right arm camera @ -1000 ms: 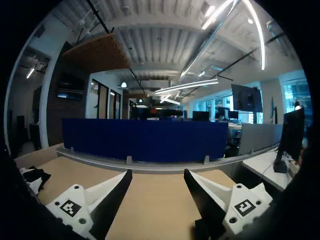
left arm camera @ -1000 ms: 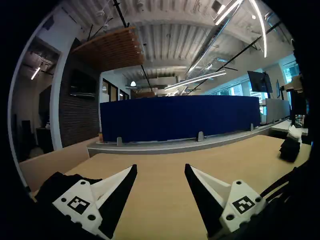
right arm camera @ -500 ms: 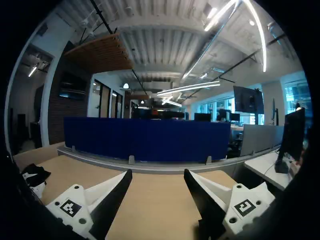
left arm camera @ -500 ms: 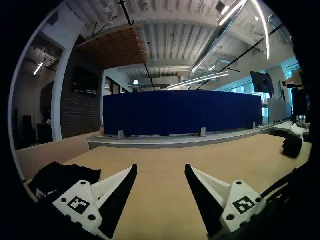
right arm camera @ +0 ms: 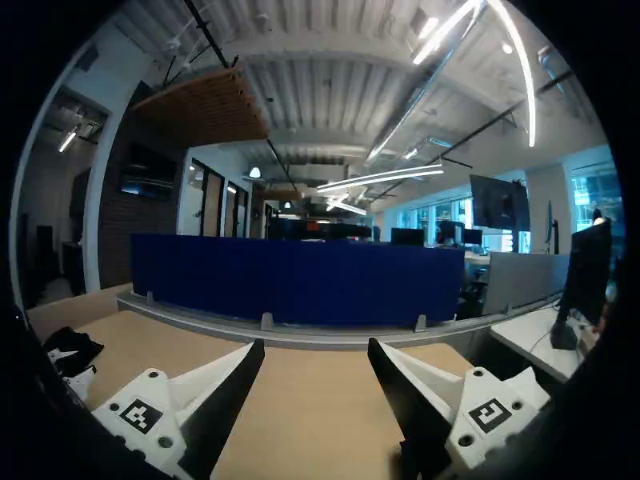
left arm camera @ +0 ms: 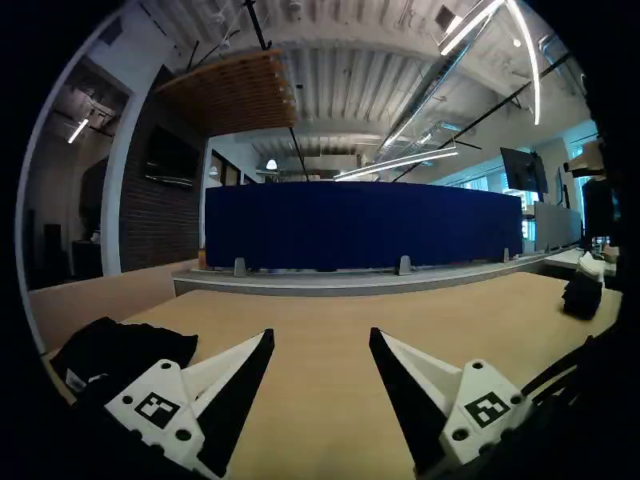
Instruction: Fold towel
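as we look along the left hand-held gripper [left arm camera: 321, 336], its two fingers stand spread apart with bare table [left arm camera: 448, 308] between them, gripping nothing. the towel [left arm camera: 120, 350] is a black, crumpled heap with a small white tag, not folded. it lies near the table's left edge, just behind that gripper's left finger. the right hand-held gripper [right arm camera: 316, 346] is likewise spread wide and empty, and in the right gripper view the towel [right arm camera: 70, 350] lies far off to the left. a blue partition [left arm camera: 360, 224] runs along the table's far side.
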Tool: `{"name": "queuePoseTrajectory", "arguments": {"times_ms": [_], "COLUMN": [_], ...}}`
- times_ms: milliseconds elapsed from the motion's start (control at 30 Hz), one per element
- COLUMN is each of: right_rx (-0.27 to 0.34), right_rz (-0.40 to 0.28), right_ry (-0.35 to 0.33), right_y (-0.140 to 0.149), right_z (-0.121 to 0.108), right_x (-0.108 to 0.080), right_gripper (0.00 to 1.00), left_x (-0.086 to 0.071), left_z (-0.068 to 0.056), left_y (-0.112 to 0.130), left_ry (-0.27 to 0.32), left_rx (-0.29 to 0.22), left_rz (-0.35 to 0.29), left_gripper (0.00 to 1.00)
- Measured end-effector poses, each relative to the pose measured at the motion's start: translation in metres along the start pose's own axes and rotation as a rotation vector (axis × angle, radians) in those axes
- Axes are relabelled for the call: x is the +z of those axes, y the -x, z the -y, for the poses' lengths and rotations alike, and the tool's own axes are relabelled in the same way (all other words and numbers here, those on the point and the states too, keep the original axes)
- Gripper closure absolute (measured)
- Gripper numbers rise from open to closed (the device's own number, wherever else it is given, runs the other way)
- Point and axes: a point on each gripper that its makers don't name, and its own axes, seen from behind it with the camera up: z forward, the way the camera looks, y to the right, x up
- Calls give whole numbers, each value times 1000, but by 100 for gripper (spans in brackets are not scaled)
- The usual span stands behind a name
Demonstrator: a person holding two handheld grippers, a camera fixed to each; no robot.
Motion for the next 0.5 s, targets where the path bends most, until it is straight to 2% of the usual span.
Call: {"name": "queuePoseTrajectory", "arguments": {"times_ms": [500], "right_rx": [13], "right_rz": [-20], "right_ry": [10], "right_y": [-1], "right_z": [-20], "right_x": [-1], "right_gripper": [0], "left_x": [0], "left_z": [4], "left_y": [0], "left_ry": [-12], "left_rx": [1], "left_rz": [2], "left_gripper": [12]}}
